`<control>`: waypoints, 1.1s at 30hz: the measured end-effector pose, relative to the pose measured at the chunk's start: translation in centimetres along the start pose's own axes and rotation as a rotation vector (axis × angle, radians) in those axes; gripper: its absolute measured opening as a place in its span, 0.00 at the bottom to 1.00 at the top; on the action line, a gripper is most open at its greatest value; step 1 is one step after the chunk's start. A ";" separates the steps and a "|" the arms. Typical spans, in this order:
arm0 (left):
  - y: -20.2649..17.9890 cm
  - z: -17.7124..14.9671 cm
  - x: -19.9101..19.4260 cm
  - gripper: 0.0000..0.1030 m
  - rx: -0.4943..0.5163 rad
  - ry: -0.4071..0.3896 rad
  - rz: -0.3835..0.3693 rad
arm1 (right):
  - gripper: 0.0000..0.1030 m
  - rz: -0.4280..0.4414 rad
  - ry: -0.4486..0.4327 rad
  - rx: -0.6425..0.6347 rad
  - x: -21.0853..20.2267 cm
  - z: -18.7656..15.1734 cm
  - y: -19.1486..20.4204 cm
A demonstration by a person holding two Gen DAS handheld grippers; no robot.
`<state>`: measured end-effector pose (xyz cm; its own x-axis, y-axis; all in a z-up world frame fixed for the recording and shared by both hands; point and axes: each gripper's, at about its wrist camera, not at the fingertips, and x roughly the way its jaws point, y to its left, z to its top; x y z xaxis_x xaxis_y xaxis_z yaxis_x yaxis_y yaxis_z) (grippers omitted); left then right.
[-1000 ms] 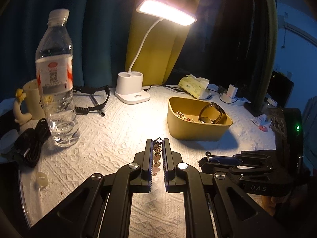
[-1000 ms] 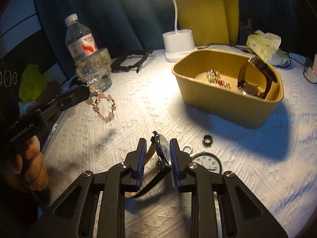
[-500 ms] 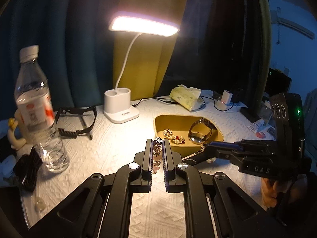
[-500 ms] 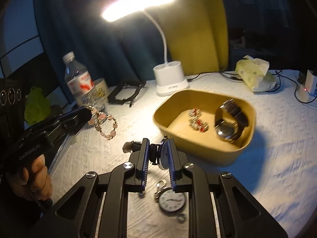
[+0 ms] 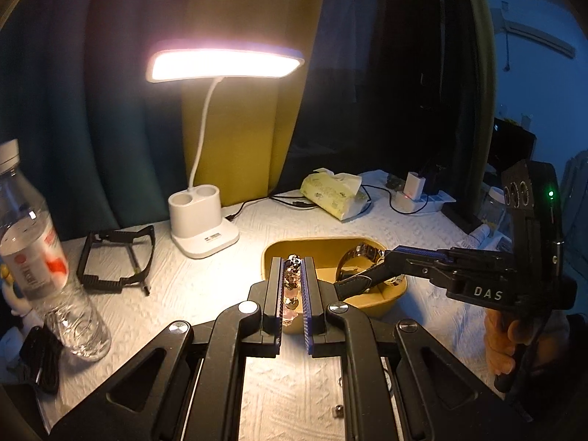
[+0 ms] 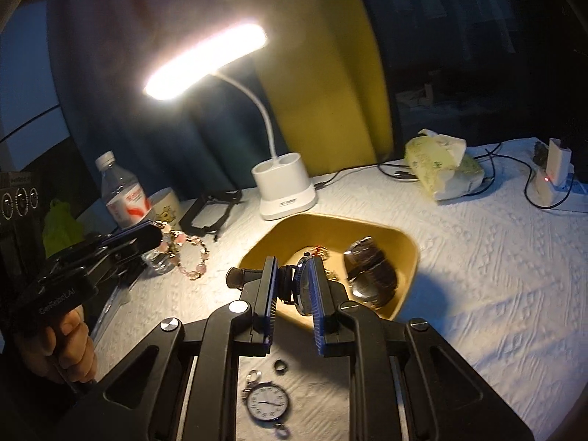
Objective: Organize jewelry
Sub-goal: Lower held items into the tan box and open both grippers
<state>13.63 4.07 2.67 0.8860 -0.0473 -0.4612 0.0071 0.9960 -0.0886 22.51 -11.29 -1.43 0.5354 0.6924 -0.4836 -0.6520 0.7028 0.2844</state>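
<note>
My left gripper (image 5: 293,275) is shut on a pink bead bracelet (image 5: 292,296), which hangs from its tips in the right wrist view (image 6: 191,257), in the air left of the yellow tray (image 6: 406,257). My right gripper (image 6: 292,279) is shut on a wristwatch (image 6: 302,286) with a dark strap, over the tray's near left rim. The tray (image 5: 393,290) holds a metal watch (image 6: 375,275) and a red beaded piece (image 6: 319,251). A pocket watch (image 6: 266,402) and a small ring (image 6: 280,366) lie on the white cloth below my right gripper.
A lit white desk lamp (image 5: 200,220) stands behind the tray. A water bottle (image 5: 40,257), a mug (image 6: 165,207) and a black hand grip (image 5: 117,257) are at left. A tissue pack (image 5: 334,194), cables and a charger (image 5: 411,194) are at the back right.
Both grippers have risen and moved toward the tray. The wristwatch has been carried from the cloth to over the tray's rim. The bracelet has come closer to the tray.
</note>
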 end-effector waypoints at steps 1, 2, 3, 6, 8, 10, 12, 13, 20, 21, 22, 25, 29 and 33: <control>-0.1 0.1 0.2 0.10 0.002 0.002 -0.001 | 0.16 -0.010 0.004 0.001 0.1 -0.1 -0.2; -0.3 0.2 0.5 0.10 0.006 0.007 -0.004 | 0.16 -0.027 0.018 0.001 0.4 -0.2 -0.6; -0.5 0.3 0.7 0.10 0.011 0.010 -0.005 | 0.16 -0.037 0.030 0.000 0.6 -0.3 -0.8; -1.1 0.5 1.5 0.10 0.027 0.019 -0.015 | 0.16 -0.061 0.035 0.000 0.7 -0.6 -1.4; -1.4 0.6 2.1 0.10 0.034 0.027 -0.020 | 0.17 -0.065 0.039 0.002 0.7 -0.7 -1.8; -1.6 0.7 2.9 0.10 0.035 0.039 -0.023 | 0.17 -0.069 0.046 0.003 0.8 -0.8 -2.1; -1.7 0.6 3.7 0.10 0.031 0.055 -0.022 | 0.17 -0.067 0.056 0.006 0.8 -0.8 -2.4; -1.8 0.5 4.1 0.10 0.027 0.064 -0.021 | 0.17 -0.067 0.057 0.004 0.7 -0.9 -2.5; -2.1 0.2 6.6 0.10 -0.003 0.142 0.012 | 0.17 -0.090 0.063 -0.006 0.1 -1.4 -3.7; -2.0 0.1 7.0 0.10 -0.009 0.167 0.013 | 0.17 -0.093 0.061 -0.002 0.0 -1.5 -3.8; -1.9 0.0 7.5 0.10 -0.017 0.191 0.018 | 0.17 -0.095 0.058 0.004 -0.1 -1.6 -4.0; -2.0 -0.2 7.8 0.19 -0.025 0.207 0.024 | 0.18 -0.105 0.054 0.022 -0.5 -1.8 -4.7; -2.2 -0.1 7.5 0.49 -0.051 0.198 0.002 | 0.18 -0.108 0.057 0.035 -0.8 -2.1 -5.1; -2.6 -0.2 7.2 0.50 -0.048 0.200 0.004 | 0.19 -0.105 0.064 0.029 -1.1 -2.5 -4.8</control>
<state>19.84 1.11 -0.62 0.7760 -0.0621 -0.6276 -0.0224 0.9918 -0.1258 23.74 -15.82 -4.37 0.5640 0.6040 -0.5631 -0.5782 0.7757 0.2530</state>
